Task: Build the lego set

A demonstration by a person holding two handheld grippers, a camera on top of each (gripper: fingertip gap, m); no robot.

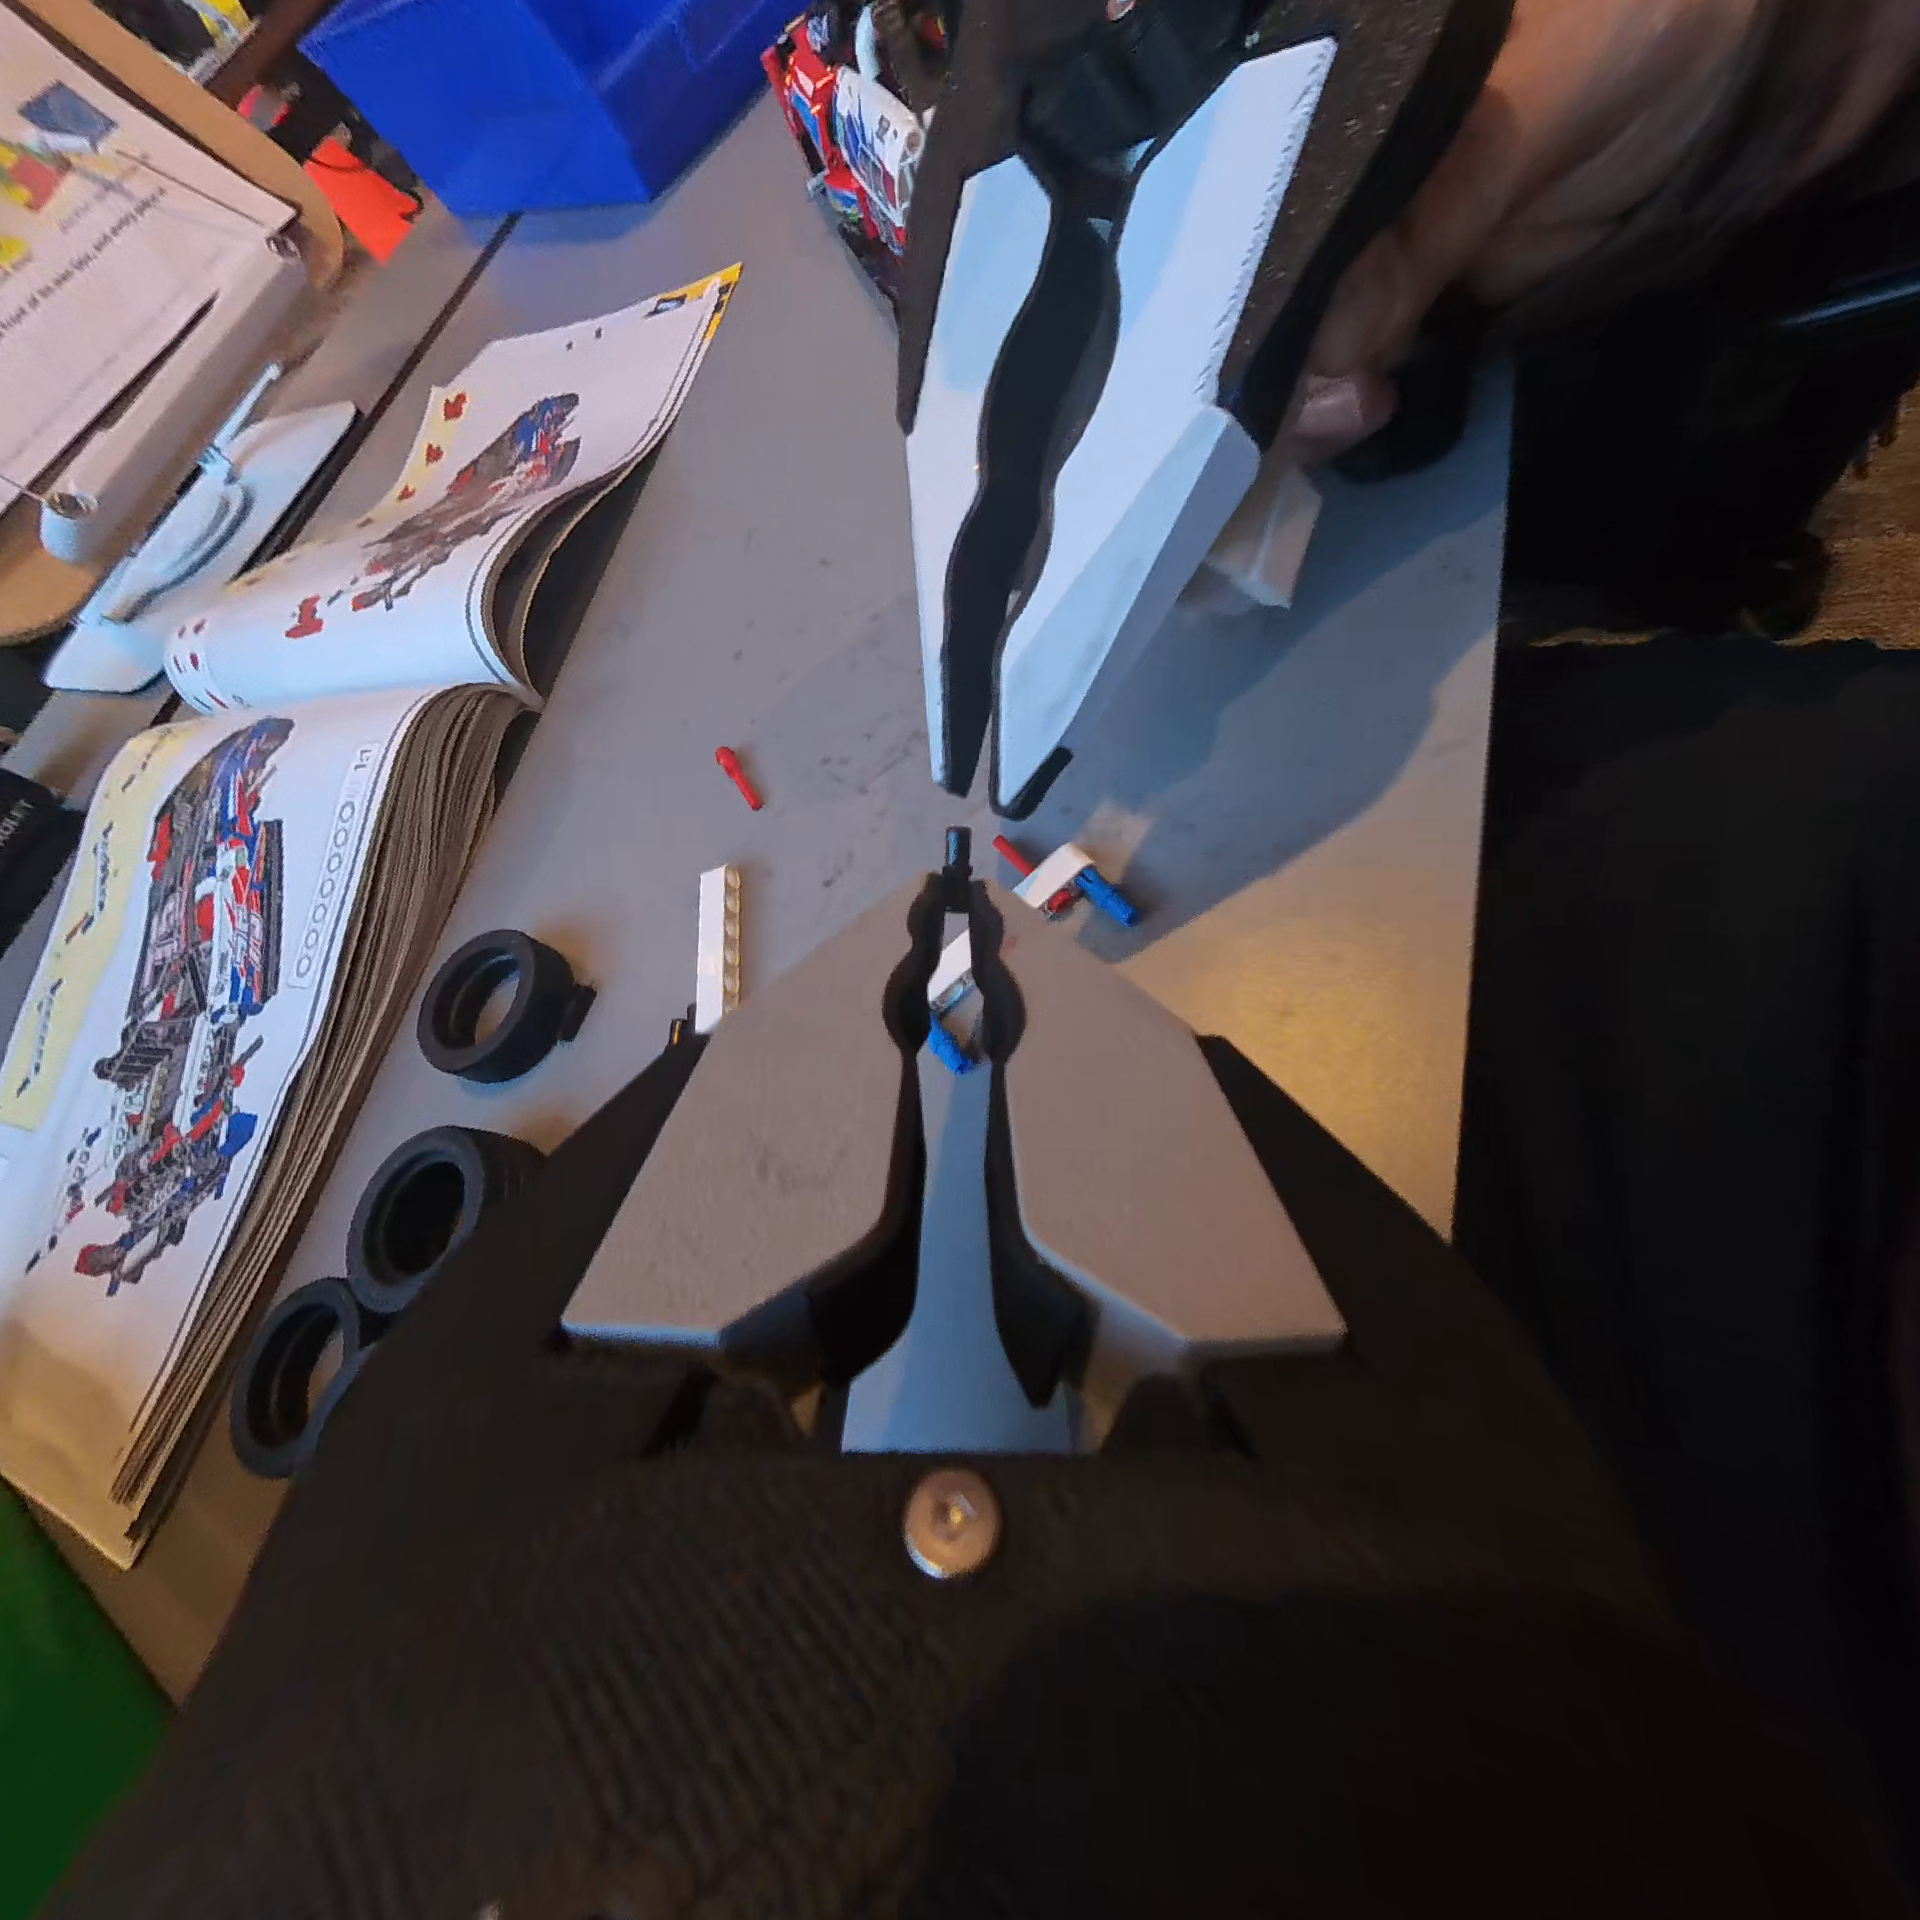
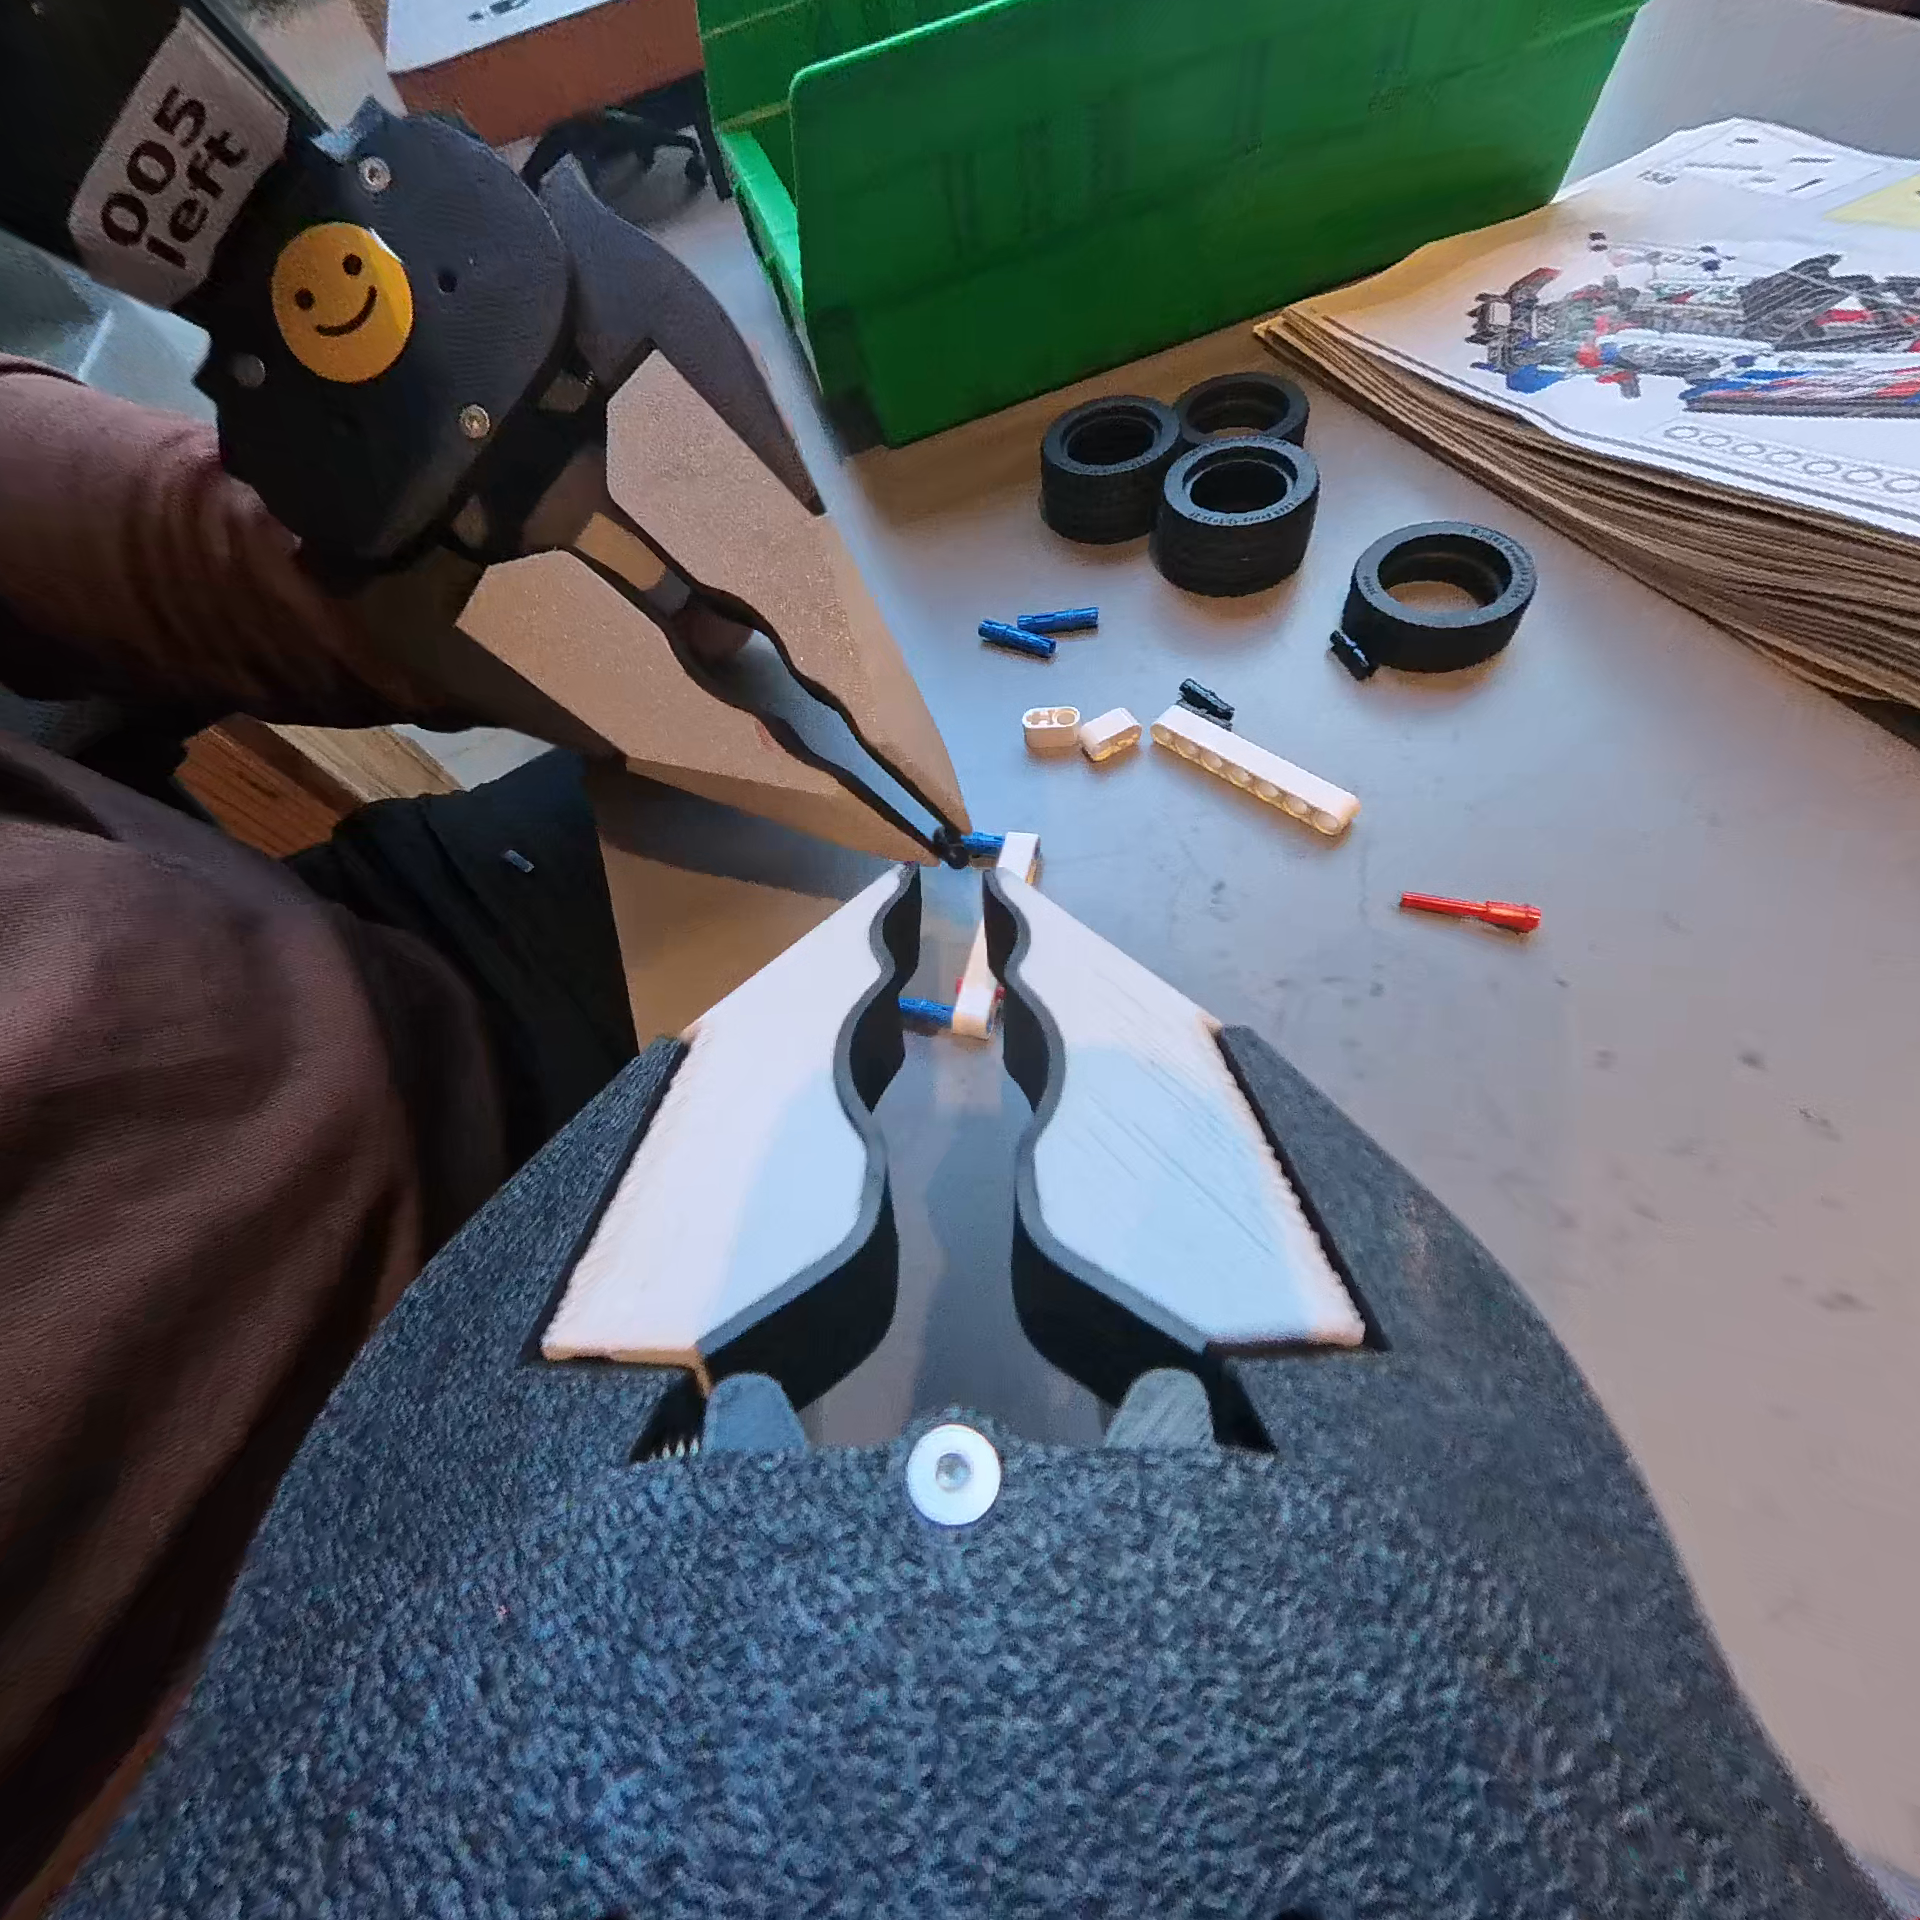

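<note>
My left gripper (image 1: 956, 888) is shut on a small black pin (image 1: 956, 847), which sticks out past its grey fingertips just above the table. It enters the right wrist view (image 2: 940, 844) from the upper left. A short white beam (image 2: 982, 966) with blue pins and a red piece lies on the table under both tips; it also shows in the left wrist view (image 1: 1060, 873). My right gripper (image 2: 953, 881) hovers over this beam with white fingers slightly apart and nothing between them. In the left wrist view it (image 1: 987, 795) points down opposite the black pin.
An open instruction book (image 1: 208, 987) lies left. Black tyres (image 2: 1236, 514), a long white beam (image 2: 1257, 769), small white connectors (image 2: 1081, 727), loose blue pins (image 2: 1039, 629) and a red axle pin (image 2: 1470, 912) are scattered. A green bin (image 2: 1143, 187) stands behind. The table edge (image 1: 1486, 727) is near.
</note>
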